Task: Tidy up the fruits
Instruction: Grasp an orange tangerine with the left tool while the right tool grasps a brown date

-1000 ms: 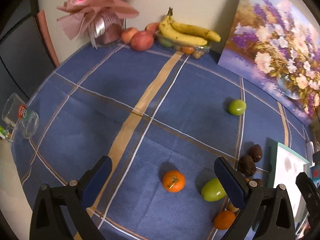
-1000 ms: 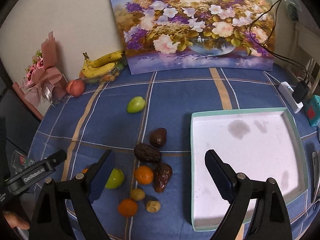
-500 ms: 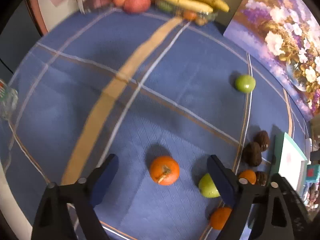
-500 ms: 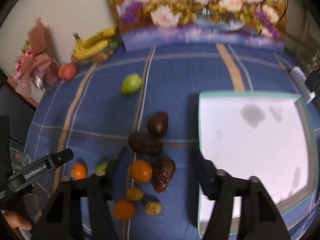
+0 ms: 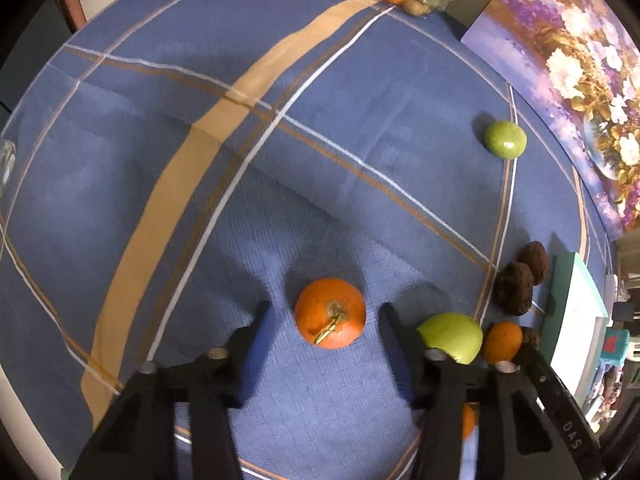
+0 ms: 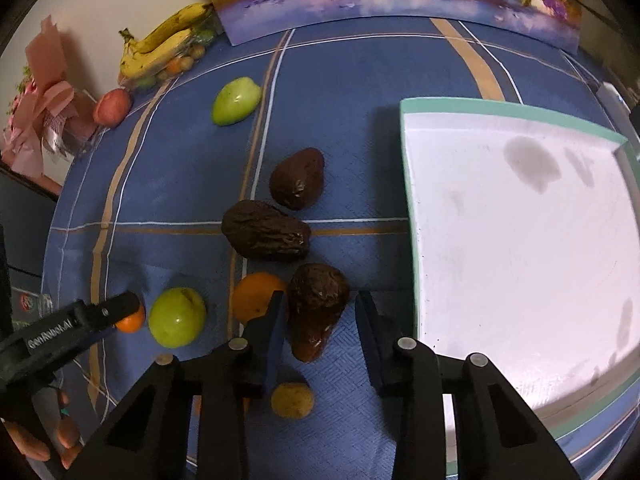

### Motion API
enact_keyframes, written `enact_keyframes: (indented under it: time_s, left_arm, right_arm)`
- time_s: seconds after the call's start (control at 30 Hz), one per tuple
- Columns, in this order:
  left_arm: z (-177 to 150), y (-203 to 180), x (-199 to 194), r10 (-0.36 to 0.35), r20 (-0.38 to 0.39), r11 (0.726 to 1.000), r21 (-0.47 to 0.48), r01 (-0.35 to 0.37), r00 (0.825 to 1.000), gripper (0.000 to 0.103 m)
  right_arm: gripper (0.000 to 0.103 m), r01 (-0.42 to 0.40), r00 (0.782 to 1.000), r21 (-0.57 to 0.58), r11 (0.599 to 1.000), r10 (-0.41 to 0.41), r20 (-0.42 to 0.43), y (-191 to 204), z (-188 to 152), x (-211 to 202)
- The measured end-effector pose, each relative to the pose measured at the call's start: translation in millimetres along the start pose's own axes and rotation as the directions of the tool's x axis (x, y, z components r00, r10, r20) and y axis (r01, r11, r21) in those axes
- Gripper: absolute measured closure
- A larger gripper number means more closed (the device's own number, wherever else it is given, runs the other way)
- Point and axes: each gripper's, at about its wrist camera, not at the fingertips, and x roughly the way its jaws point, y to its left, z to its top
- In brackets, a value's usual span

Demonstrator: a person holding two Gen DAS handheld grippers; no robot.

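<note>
While both tools are closing, the left tool (image 5: pixel 324 320) is straddling a tangerine (image 5: pixel 330 313) on the blue desk (image 5: pixel 200 220), pads not yet touching it. A round fruit could squirt sideways if one pad lands first, likely bumping the green apple (image 5: pixel 452 336) just beside the right finger. The right tool (image 6: pixel 320 320) is narrowing around a dark avocado (image 6: pixel 316 308), its left pad seemingly touching, with an orange (image 6: pixel 254 298) crowding that finger. Nearby, the white tray (image 6: pixel 408 184) is waiting empty.

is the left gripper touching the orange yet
Apart. The left wrist view shows blue cloth on both sides of the orange, between it and the closing jaws of the left gripper.
</note>
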Motion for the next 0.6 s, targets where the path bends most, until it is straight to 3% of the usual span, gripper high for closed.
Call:
enact_keyframes:
  time_s: [0.03, 0.1, 0.37, 0.6]
  left_arm:
    - [-1, 1, 2, -0.009, -0.006, 1.0, -0.005, 0.009, 1.0, 0.063]
    - [-2, 3, 3, -0.018, -0.01, 1.0, -0.009, 0.018, 1.0, 0.065]
    - [-7, 2, -16, -0.037, 0.04, 0.999, -0.004, 0.037, 0.999, 0.065]
    - [-16, -6, -54, -0.085, 0.121, 0.996, 0.04, 0.08, 0.989, 0.065]
  right_arm:
    - [0.071, -0.008, 1.0, 0.004, 1.0, 0.008, 0.001, -1, 0, 0]
    - [0.071, -0.016, 1.0, 0.011, 1.0, 0.016, 0.003, -2, 0, 0]
    - [0.072, -0.059, 0.997, 0.019, 0.998, 0.058, 0.046, -6, 2, -15]
    - [0.072, -0.038, 0.992, 0.012, 0.999, 0.036, 0.124, -6, 5, -52]
